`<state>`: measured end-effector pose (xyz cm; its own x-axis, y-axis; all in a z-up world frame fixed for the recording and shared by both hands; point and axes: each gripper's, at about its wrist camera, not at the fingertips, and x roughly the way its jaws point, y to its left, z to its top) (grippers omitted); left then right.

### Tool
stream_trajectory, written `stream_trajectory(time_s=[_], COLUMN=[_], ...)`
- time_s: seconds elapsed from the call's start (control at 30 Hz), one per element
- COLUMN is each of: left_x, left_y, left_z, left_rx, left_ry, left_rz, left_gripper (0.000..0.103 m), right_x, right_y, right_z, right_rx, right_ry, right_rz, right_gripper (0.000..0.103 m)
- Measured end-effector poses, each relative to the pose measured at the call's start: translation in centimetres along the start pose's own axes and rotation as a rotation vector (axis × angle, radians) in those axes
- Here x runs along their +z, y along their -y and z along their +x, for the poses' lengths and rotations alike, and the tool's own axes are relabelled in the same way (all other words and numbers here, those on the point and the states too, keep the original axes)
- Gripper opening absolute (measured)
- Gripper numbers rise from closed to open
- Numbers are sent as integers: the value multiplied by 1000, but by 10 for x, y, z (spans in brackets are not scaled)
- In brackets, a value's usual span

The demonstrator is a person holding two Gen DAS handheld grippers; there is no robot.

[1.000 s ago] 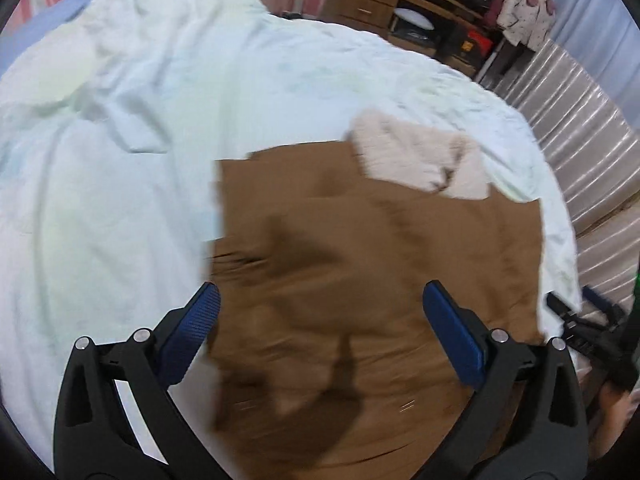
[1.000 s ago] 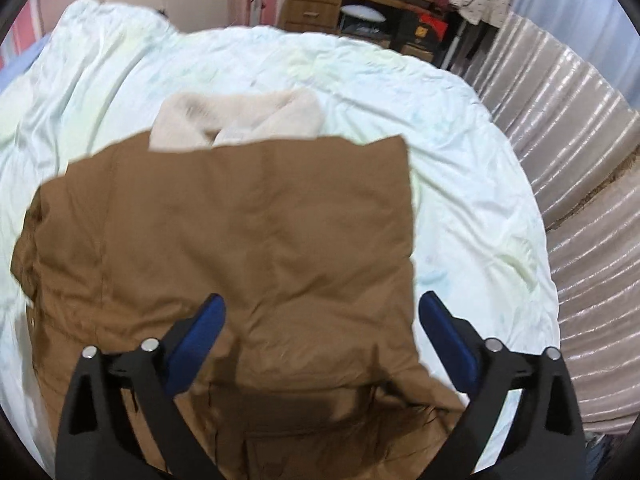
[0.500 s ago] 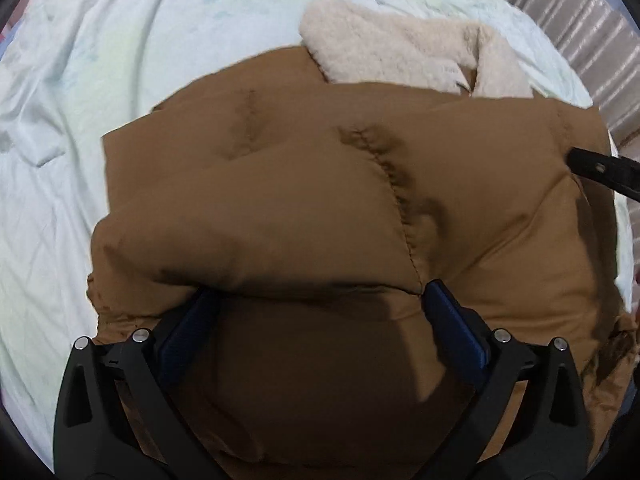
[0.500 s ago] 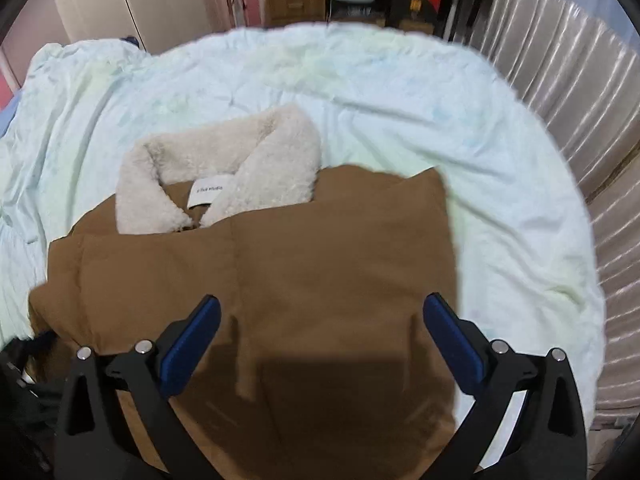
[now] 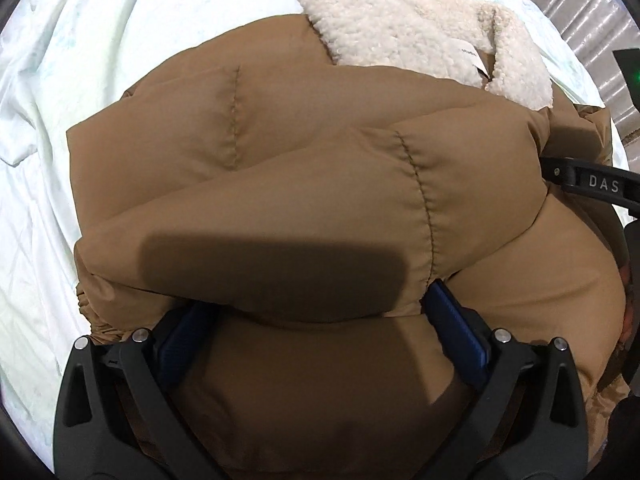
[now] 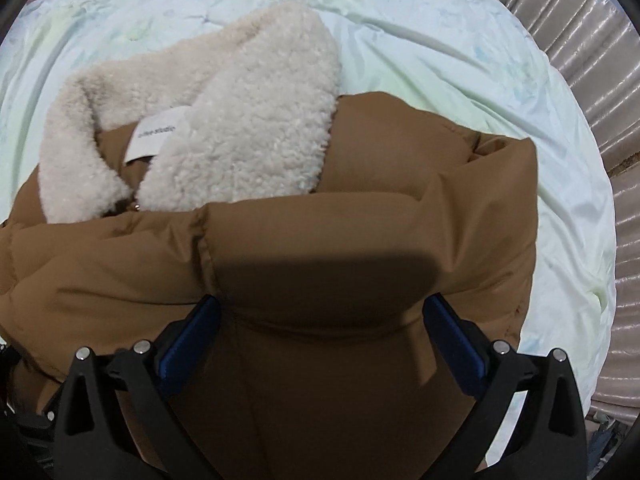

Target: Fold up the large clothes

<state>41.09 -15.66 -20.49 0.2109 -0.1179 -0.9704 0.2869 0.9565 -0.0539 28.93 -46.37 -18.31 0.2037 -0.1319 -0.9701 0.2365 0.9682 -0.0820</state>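
A brown padded jacket (image 5: 304,184) with a cream fleece collar (image 5: 404,40) lies folded on a pale bed sheet (image 5: 44,160). It also fills the right wrist view (image 6: 360,240), where the collar (image 6: 256,128) carries a white label. My left gripper (image 5: 316,312) is open, low over the jacket's near fold, its blue pads partly tucked under the puffed fabric. My right gripper (image 6: 320,316) is open in the same way over the jacket's right half. The right gripper's black arm shows in the left wrist view (image 5: 592,188) at the right edge.
The pale green sheet (image 6: 460,64) covers the bed all around the jacket. A ribbed, shiny padded bed side (image 6: 600,80) runs along the right.
Both grippers have dropped down and forward onto the jacket, which now fills both views. The lower part of the jacket has been folded up toward the collar.
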Motion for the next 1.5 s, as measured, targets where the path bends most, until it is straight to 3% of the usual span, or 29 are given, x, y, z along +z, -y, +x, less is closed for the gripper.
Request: stream_trajectory(time_s=[0.17,0.33,0.4,0.5,0.63,0.7,0.8,0.93,1.0,1.2,1.5], left_x=[-8,-6,-7,-15,-36,-41,-57,-60,-55,-49,-42], left_y=[4,2,3,10,33,44,42,38,45,48,47], left_z=[1,-14,-29,-63,-93,-92,-75,-37,-25,-3,6], left_rx=[19,25,18,-35,-126,-108,-25,4,20,46,39], left_ry=[9,-36,-27,23,60,48,10,-71,-87,-90,-62], left_rz=[-9,-22,-38,-41,-10,29,51,62,69,57,72], left_gripper=[100,100,100,100,100,100,100,100,100,100,100], right_x=[7,2,-2,-19,-53,-71,-95,-114,-120,-125,-110], right_y=[-5,-6,1,21,42,47,51,55,49,28,25], right_z=[7,4,-13,-60,-104,-108,-101,-83,-69,-34,-11], right_rx=[-29,-26,19,109,151,148,154,218,206,115,108], right_ry=[-31,-2,-13,60,132,143,158,133,118,96,103], right_rz=[-2,1,0,22,29,32,44,80,46,-81,-49], right_gripper=[102,102,102,101,102,102,102,102,102,102,102])
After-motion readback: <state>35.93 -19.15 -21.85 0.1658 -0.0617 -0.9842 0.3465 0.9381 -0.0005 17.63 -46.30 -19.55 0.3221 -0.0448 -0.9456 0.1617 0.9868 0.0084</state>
